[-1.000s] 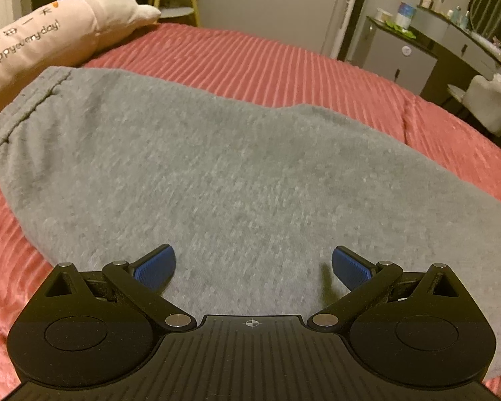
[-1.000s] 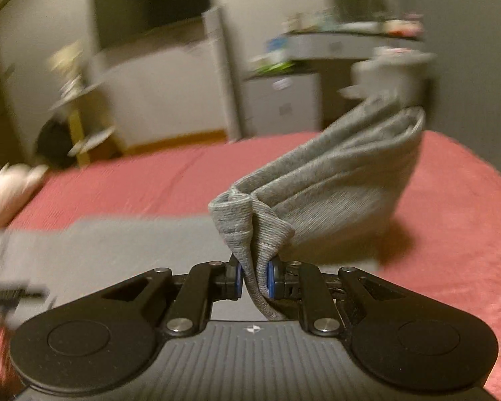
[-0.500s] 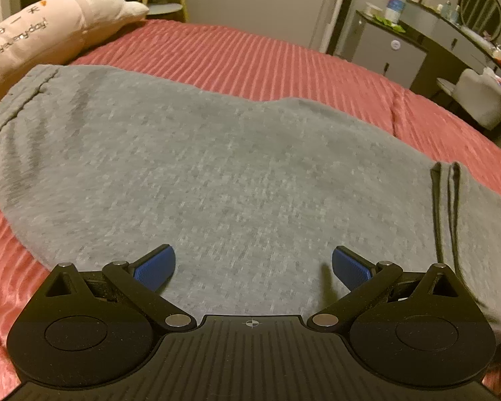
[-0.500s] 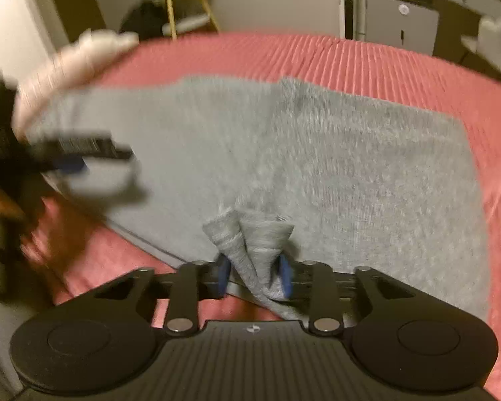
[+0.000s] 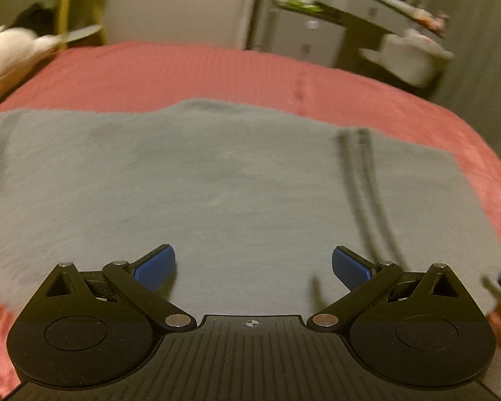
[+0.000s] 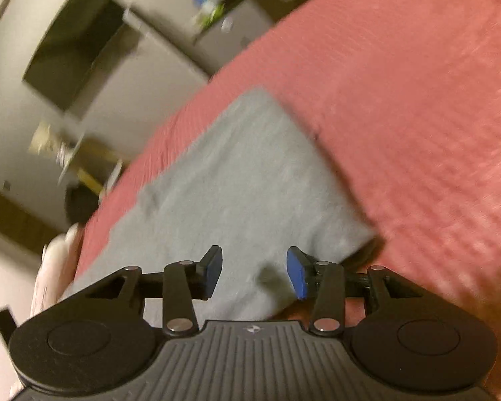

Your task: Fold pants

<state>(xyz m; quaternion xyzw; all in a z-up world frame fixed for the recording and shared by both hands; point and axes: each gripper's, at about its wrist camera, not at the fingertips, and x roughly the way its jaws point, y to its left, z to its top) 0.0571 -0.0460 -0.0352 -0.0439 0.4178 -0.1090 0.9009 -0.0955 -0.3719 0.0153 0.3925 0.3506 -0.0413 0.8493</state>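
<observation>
While its blue-padded jaws stand wide apart with nothing between them, the left gripper (image 5: pixel 253 265) hangs just above the grey pants (image 5: pixel 217 180), which lie folded flat across the red ribbed bedspread (image 5: pixel 190 70). On the other side, the right gripper (image 6: pixel 254 272) has just been opening, its jaws now partly apart and clear of the cloth, tilted over the near corner of the pants with no fabric between the pads. Beyond the bed, blurred, stand a pale plush pillow (image 5: pixel 10 50), a yellow stool (image 5: pixel 73 20) and a cluttered dresser (image 5: pixel 350 10).
</observation>
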